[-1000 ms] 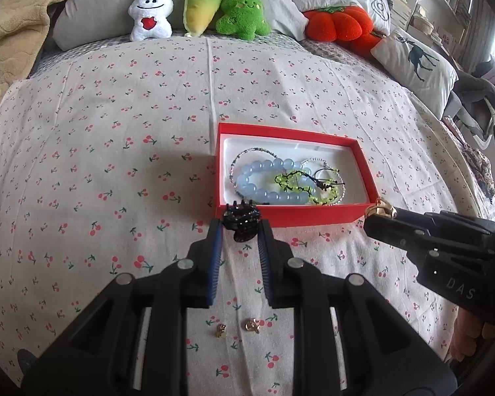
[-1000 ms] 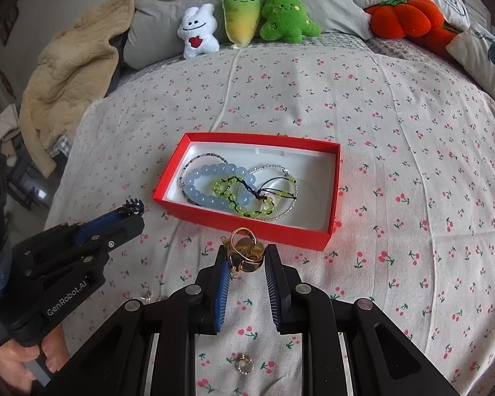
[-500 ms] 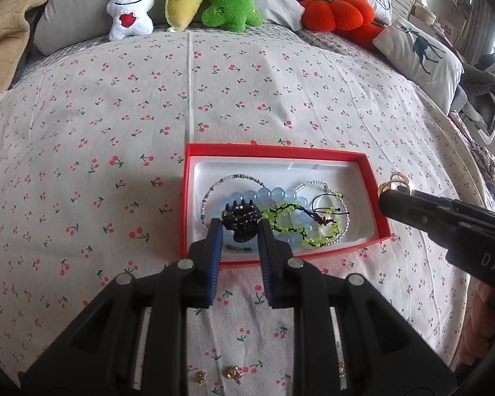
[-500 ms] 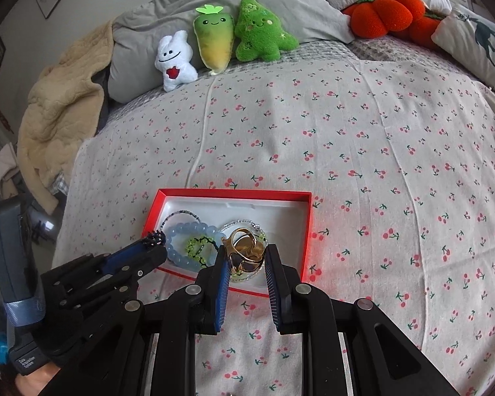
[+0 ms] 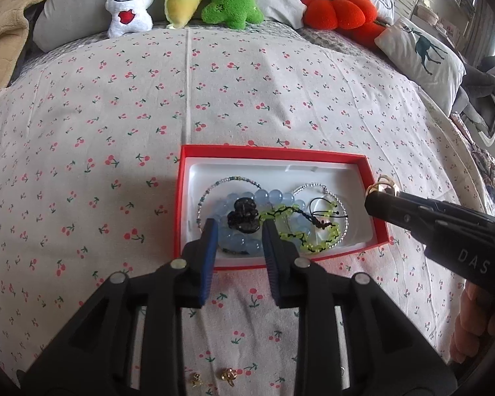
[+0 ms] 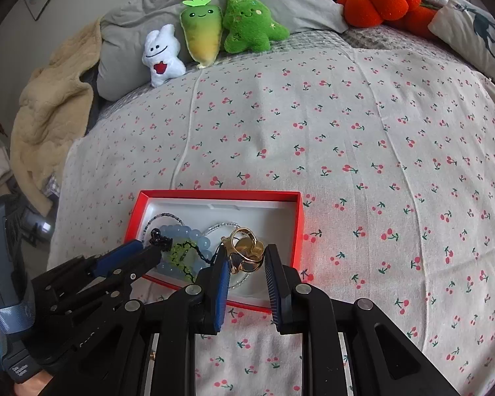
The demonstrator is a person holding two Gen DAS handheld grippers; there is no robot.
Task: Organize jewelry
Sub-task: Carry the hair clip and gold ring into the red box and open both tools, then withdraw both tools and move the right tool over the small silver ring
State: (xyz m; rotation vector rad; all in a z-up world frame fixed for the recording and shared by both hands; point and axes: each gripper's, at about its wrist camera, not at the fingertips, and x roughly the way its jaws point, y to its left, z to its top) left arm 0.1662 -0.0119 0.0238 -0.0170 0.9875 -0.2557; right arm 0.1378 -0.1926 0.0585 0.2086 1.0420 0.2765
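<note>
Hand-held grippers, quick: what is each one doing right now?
Left hand-held gripper: open, black hair clip between the fingers, over the red box.
Right hand-held gripper: fingers apart around the gold clip; grip unclear.

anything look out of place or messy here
Two small gold earrings lie loose on the cherry-print bedsheet outside the red jewelry box. Inside, the beaded bracelets overlap in a tangled heap.
</note>
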